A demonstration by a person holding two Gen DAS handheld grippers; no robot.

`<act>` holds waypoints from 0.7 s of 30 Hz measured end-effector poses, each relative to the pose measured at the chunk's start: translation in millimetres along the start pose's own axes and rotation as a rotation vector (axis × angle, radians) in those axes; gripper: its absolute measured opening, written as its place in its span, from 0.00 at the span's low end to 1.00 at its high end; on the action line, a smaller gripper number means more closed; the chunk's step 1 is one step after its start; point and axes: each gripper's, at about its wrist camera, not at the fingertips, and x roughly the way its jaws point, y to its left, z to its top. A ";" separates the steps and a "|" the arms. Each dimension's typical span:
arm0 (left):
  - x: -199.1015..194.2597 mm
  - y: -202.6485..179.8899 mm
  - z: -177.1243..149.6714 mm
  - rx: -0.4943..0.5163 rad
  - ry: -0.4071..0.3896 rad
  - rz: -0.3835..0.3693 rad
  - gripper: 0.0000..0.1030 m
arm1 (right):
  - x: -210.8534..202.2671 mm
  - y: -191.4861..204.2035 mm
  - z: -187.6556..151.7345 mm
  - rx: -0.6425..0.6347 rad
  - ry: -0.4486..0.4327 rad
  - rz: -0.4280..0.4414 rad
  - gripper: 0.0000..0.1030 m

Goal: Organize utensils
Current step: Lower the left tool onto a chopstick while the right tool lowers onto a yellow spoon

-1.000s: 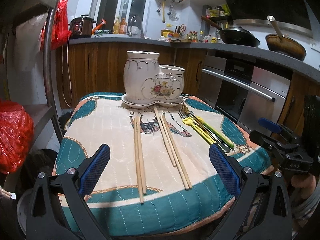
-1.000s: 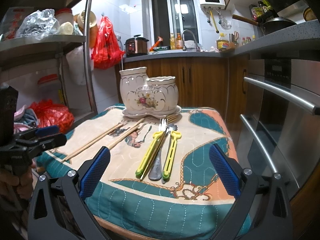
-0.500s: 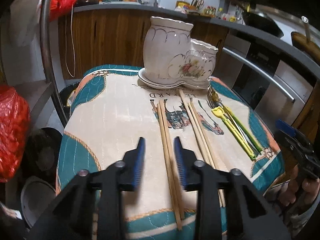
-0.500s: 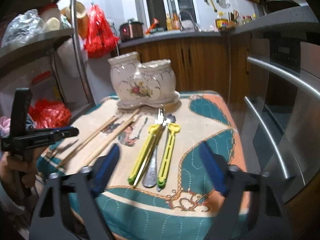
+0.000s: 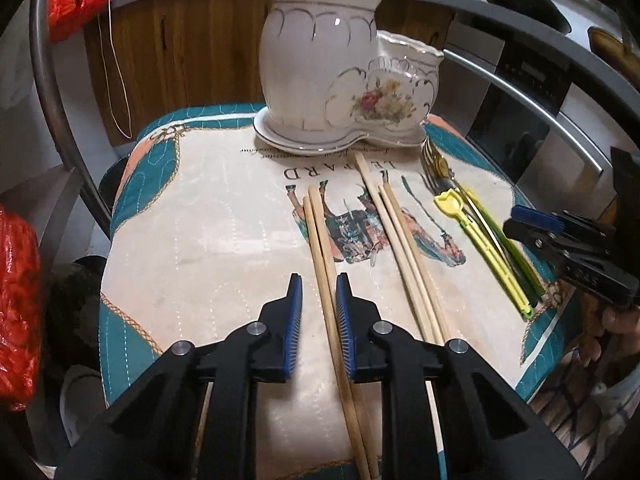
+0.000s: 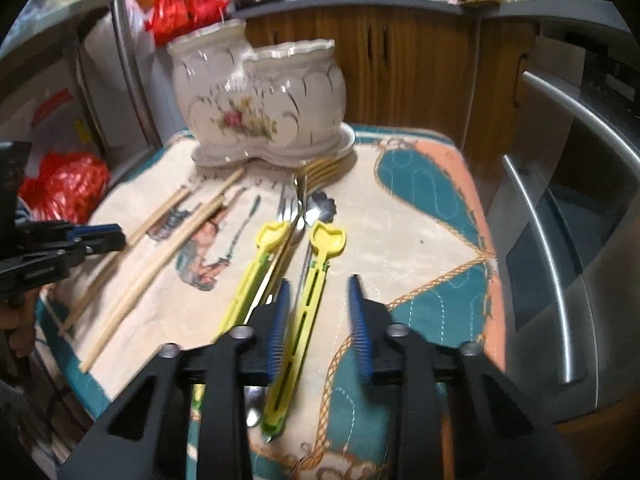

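Observation:
A white ceramic two-pot utensil holder [image 5: 340,76] [image 6: 260,104] stands at the far side of the cloth-covered table. A pair of wooden chopsticks [image 5: 322,248] lies between the fingers of my left gripper [image 5: 319,300], which is narrowly open around them, low over the cloth. A second pair of chopsticks [image 5: 404,248] lies to its right. Yellow-handled utensils [image 6: 316,280], with a fork and spoon, lie in front of my right gripper [image 6: 318,300]; it is open, with one yellow handle between its fingers.
The quilted cloth [image 5: 208,232] covers a small table. An oven with a steel handle [image 6: 536,216] stands close on the right. A metal shelf post [image 5: 52,92] and red bags [image 5: 16,320] are on the left.
Both grippers have moved forward and down over the table and have narrowed. The left now straddles the left chopstick pair; the right straddles a yellow handle.

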 end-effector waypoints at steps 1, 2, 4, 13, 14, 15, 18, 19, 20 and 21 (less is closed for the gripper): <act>1.3 0.6 -0.2 -0.003 0.004 0.000 0.15 | 2.9 -0.7 0.2 0.001 0.008 0.003 0.19; 2.2 2.9 -0.6 -0.010 0.006 -0.002 0.15 | 5.4 -1.4 0.6 0.005 0.016 0.003 0.18; 2.8 4.9 -0.4 -0.016 0.009 -0.002 0.13 | 8.4 -3.1 0.6 0.009 0.028 0.004 0.14; 8.7 6.3 7.7 0.023 0.083 0.013 0.11 | 19.3 -8.4 13.4 -0.031 0.148 0.022 0.13; 10.2 6.4 11.4 0.029 0.110 0.013 0.11 | 20.8 -7.7 17.0 -0.047 0.175 0.020 0.13; 11.3 6.1 13.8 0.034 0.128 0.014 0.11 | 23.1 -7.3 20.8 -0.060 0.207 0.022 0.14; 14.6 3.8 20.9 0.063 0.199 0.022 0.11 | 30.1 -6.1 31.9 -0.096 0.299 0.031 0.15; 15.4 1.1 22.2 0.085 0.223 0.034 0.12 | 32.4 -5.6 35.0 -0.109 0.328 0.031 0.15; 16.4 -1.7 24.3 0.111 0.254 0.045 0.13 | 34.8 -4.2 38.3 -0.124 0.359 0.029 0.15; 17.3 -4.0 25.5 0.130 0.276 0.050 0.15 | 36.8 -2.0 40.4 -0.137 0.380 0.025 0.15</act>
